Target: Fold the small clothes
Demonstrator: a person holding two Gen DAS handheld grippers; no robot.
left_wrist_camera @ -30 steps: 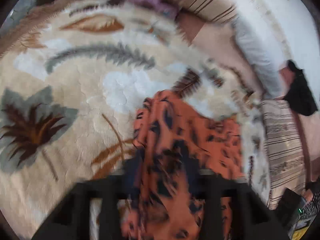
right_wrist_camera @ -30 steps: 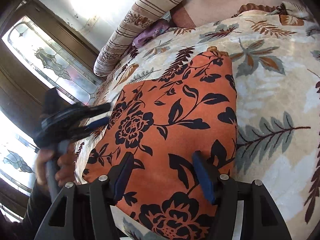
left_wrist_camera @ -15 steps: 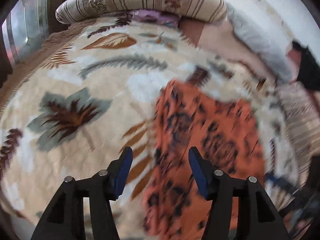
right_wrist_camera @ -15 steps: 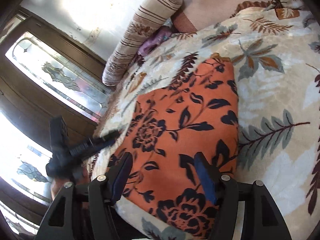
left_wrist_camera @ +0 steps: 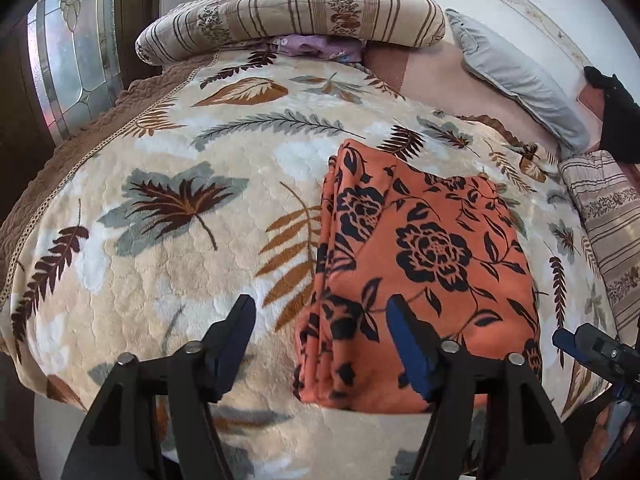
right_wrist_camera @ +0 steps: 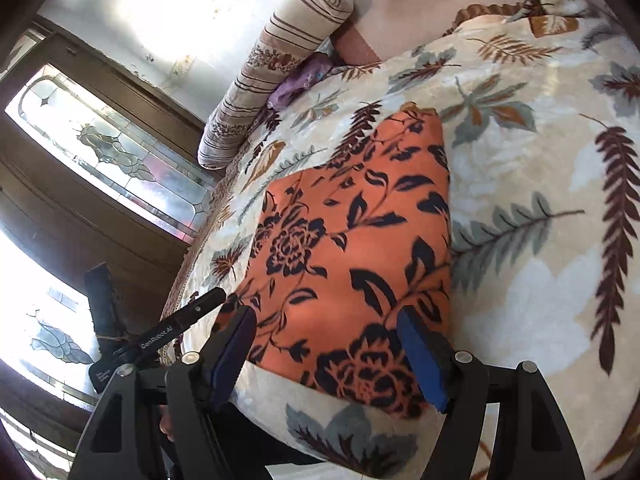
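Observation:
A folded orange garment with a dark floral print (left_wrist_camera: pixel 424 264) lies flat on the leaf-patterned blanket (left_wrist_camera: pixel 180 208), near its front edge. It also shows in the right wrist view (right_wrist_camera: pixel 352 256). My left gripper (left_wrist_camera: pixel 320 328) is open and empty, held back above the garment's near left corner. My right gripper (right_wrist_camera: pixel 326 344) is open and empty, above the garment's near edge. The left gripper's body shows at the left of the right wrist view (right_wrist_camera: pixel 160 336). The right gripper's tip shows at the right edge of the left wrist view (left_wrist_camera: pixel 588 348).
A striped bolster (left_wrist_camera: pixel 292 20) lies at the head of the bed over a purple cloth (left_wrist_camera: pixel 316 46). A grey pillow (left_wrist_camera: pixel 520 80) and a second striped cushion (left_wrist_camera: pixel 608 224) sit on the right. Stained-glass doors (right_wrist_camera: pixel 100 148) stand beyond the bed's left side.
My left gripper has let go of the garment and pulled back and up, its jaws now open. The garment lies folded flat. My right gripper has drawn back slightly.

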